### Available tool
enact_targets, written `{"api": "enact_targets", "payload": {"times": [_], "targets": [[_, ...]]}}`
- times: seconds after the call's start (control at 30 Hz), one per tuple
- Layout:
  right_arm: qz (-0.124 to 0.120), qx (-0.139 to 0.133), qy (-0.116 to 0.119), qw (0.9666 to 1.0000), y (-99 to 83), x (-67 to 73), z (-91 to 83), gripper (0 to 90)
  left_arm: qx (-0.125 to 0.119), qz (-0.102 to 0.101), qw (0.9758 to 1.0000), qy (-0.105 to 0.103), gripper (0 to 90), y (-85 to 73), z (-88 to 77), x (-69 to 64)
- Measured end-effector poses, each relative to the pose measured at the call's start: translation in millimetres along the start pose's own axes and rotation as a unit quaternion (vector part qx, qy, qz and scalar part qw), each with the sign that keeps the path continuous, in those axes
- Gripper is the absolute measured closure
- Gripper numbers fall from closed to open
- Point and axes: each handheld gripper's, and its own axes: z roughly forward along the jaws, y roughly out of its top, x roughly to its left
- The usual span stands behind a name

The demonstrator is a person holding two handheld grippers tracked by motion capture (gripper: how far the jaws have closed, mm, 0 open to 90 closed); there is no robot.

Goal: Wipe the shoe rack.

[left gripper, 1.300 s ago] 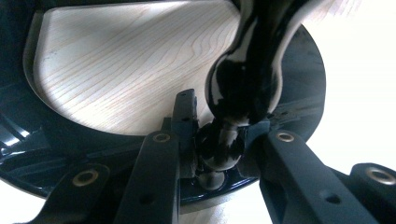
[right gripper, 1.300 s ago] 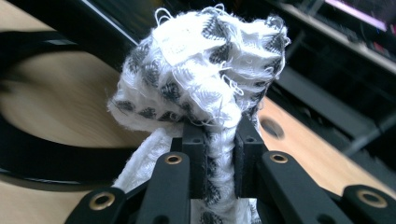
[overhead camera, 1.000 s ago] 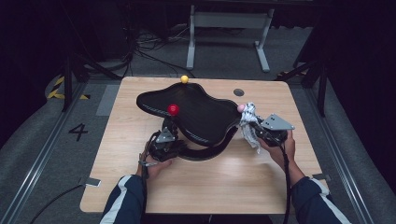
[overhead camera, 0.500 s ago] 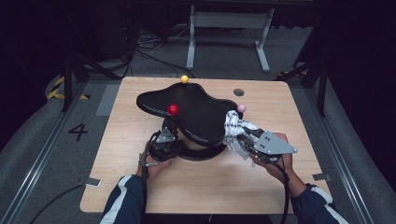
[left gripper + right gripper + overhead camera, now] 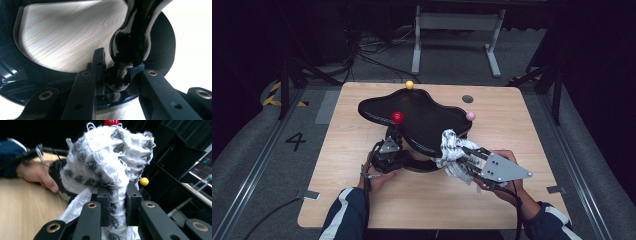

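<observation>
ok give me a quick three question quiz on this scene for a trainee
1. True or false: the right tongs are shut on the white and black cloth.
2. What do the left tongs clamp? A) the red ball B) the black stem under the black tray C) the cloth
3. Fill in: in the high view the cloth lies against the ____ edge of the black tray, the one closest to the person.

Key
1. True: the cloth is pinched between the pads.
2. B: the pads close on the glossy black stem under the tray, above its round base.
3. Near, on its right end, below the pink ball.
</observation>
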Motion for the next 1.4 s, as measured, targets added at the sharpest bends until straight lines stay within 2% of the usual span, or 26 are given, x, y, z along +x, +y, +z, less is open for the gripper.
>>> {"api": "enact_targets", "payload": {"times": [0.07, 0.17, 0.27, 0.33, 0.37, 0.43, 0.47, 0.5, 0.67, 0.73, 0.83, 0.87, 0.93, 0.97, 1.07, 1.1, 1.2, 1.33, 1.4], "targets": [[0.008, 0.013, -0.003, 0.9999, -6.0, -4.7, 4.4, 78.1, 0.000, -0.001, 1.0000, 0.004, 74.3, 0.0, -0.3, 0.1], [0.038, 0.025, -0.007, 0.9989, -17.7, -17.9, 9.3, 78.2, 0.001, -0.005, 1.0000, 0.002, 74.3, -0.1, -0.3, -0.3], [0.047, 0.053, -0.026, 0.9972, -32.9, -29.9, 17.6, 78.5, 0.003, -0.001, 1.0000, 0.001, 74.3, 0.3, -0.4, 0.5], [0.037, 0.078, -0.047, 0.9952, -45.0, -36.2, 23.9, 78.5, 0.004, 0.000, 1.0000, 0.001, 74.3, 0.4, -0.7, 0.8], [0.041, 0.091, -0.056, 0.9934, -52.5, -39.6, 27.6, 78.5, 0.002, -0.001, 1.0000, -0.001, 74.3, 0.3, -0.4, 1.0], [0.072, 0.105, -0.060, 0.9900, -67.4, -47.4, 33.1, 78.5, 0.003, -0.002, 1.0000, -0.002, 74.3, 0.4, -0.4, 1.0], [0.068, 0.115, -0.069, 0.9887, -73.1, -50.2, 35.3, 78.5, 0.003, -0.002, 1.0000, -0.001, 74.3, 0.4, -0.3, 1.0], [0.076, 0.123, -0.074, 0.9868, -78.1, -53.6, 36.9, 78.6, 0.003, -0.002, 1.0000, -0.001, 74.3, 0.5, -0.3, 1.0], [0.132, 0.141, -0.081, 0.9778, -99.7, -66.8, 41.9, 79.0, 0.003, -0.002, 1.0000, -0.002, 74.3, 0.5, -0.3, 1.0], [0.132, 0.158, -0.087, 0.9747, -106.9, -69.6, 44.5, 79.1, 0.003, -0.002, 1.0000, -0.002, 74.3, 0.5, -0.3, 1.1], [0.151, 0.181, -0.086, 0.9679, -119.2, -73.0, 49.3, 79.1, 0.003, -0.002, 1.0000, -0.002, 74.2, 0.5, -0.3, 1.1], [0.155, 0.186, -0.085, 0.9665, -122.7, -73.2, 50.5, 79.1, 0.003, -0.002, 1.0000, -0.002, 74.2, 0.5, -0.3, 1.1], [0.155, 0.191, -0.084, 0.9657, -127.0, -71.7, 52.5, 79.0, 0.003, -0.002, 1.0000, -0.002, 74.2, 0.5, -0.3, 1.1], [0.156, 0.201, -0.076, 0.9640, -130.6, -69.3, 55.0, 79.1, 0.003, -0.002, 1.0000, -0.001, 74.2, 0.5, -0.3, 1.0], [0.149, 0.216, -0.059, 0.9631, -136.9, -62.2, 62.5, 79.1, 0.002, -0.001, 1.0000, -0.001, 74.1, 0.4, -0.3, 1.0], [0.156, 0.222, -0.053, 0.9612, -138.3, -59.3, 65.4, 79.1, 0.003, -0.001, 1.0000, -0.001, 74.1, 0.5, -0.3, 1.0], [0.150, 0.221, -0.043, 0.9627, -138.5, -54.7, 69.6, 79.1, 0.003, -0.001, 1.0000, -0.001, 74.1, 0.5, -0.3, 1.1], [0.141, 0.213, -0.021, 0.9665, -136.1, -41.5, 78.2, 78.4, 0.003, -0.002, 1.0000, -0.002, 74.1, 0.5, -0.3, 1.1], [0.137, 0.213, -0.015, 0.9672, -135.0, -35.0, 83.6, 78.0, 0.003, -0.002, 1.0000, -0.002, 74.1, 0.5, -0.3, 1.0]]}}
